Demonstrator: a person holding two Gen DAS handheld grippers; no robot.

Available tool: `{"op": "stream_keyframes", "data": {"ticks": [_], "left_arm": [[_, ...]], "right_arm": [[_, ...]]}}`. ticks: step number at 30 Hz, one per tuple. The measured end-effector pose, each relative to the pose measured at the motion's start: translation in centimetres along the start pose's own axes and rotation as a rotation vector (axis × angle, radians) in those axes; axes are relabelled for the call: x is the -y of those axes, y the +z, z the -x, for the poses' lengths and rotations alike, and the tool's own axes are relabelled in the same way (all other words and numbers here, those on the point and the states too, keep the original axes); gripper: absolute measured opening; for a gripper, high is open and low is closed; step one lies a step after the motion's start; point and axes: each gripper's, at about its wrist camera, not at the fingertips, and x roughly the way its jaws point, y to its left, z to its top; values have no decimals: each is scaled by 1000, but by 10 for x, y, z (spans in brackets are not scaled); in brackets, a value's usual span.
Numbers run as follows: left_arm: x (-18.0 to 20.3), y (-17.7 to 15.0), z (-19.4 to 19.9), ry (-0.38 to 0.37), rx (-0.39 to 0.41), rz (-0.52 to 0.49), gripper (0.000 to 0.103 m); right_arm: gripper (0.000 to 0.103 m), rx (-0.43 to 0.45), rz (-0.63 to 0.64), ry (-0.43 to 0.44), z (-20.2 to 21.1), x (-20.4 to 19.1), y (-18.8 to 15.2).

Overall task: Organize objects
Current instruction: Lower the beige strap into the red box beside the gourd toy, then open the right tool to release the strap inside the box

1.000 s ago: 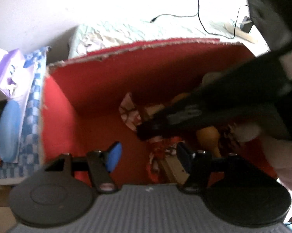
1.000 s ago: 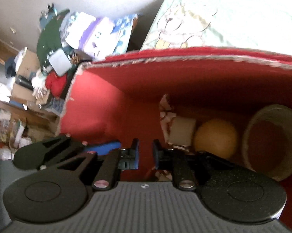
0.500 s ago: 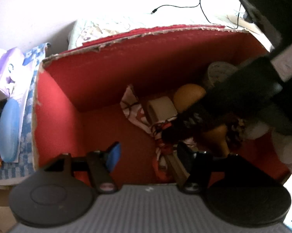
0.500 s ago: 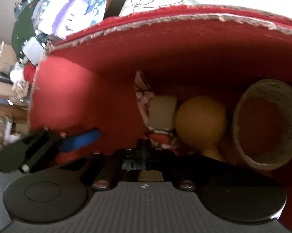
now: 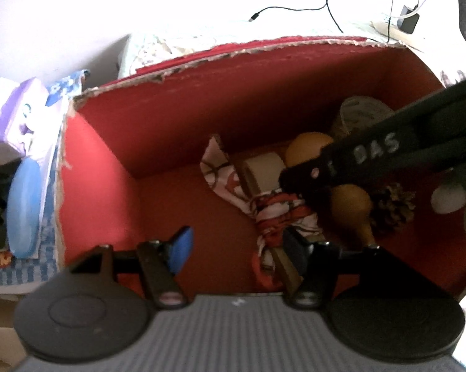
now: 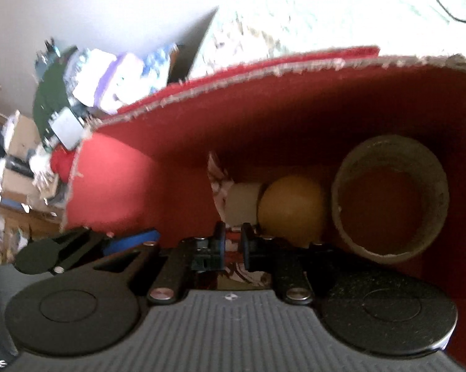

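A red cardboard box (image 5: 177, 130) holds a red-and-white patterned cloth (image 5: 276, 214), a beige tape roll (image 5: 264, 170), an orange ball (image 5: 307, 152), a yellow gourd (image 5: 354, 207), a pine cone (image 5: 394, 207) and a round grey pot (image 6: 388, 201). My left gripper (image 5: 237, 248) is open and empty above the box's near side. My right gripper (image 6: 233, 241) reaches into the box over the cloth (image 6: 233, 238), its jaws a narrow gap apart with cloth showing between them. It shows in the left wrist view (image 5: 298, 183) as a black arm from the right.
The box (image 6: 124, 179) stands on a pale bedsheet (image 5: 158, 49) with a black cable (image 5: 295, 9). Left of the box lies clutter: a purple pack (image 5: 22, 117), a blue oval object (image 5: 23, 210) and checked fabric. A white egg-like object (image 5: 448, 198) lies at the box's right.
My right gripper has drawn back to the right and lower in the box, closed fully, then parted slightly over the cloth. My left gripper has stayed open.
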Motion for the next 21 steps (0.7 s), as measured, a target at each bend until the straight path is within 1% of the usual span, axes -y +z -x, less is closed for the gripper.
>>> {"op": "stream_keyframes", "data": {"ticks": [5,7,21], "left_arm": [[4,0,3,28,-1,-6,67],[4,0,3,36,-1,-8,67],[13,-5,7,102,-5,-28,68]], "right_arm": [[13,27,37,-65,-1,-10,-1],[13,32,53,-78,-2,-11,-2],[10,50,47,-80,3,-8,-6]]}}
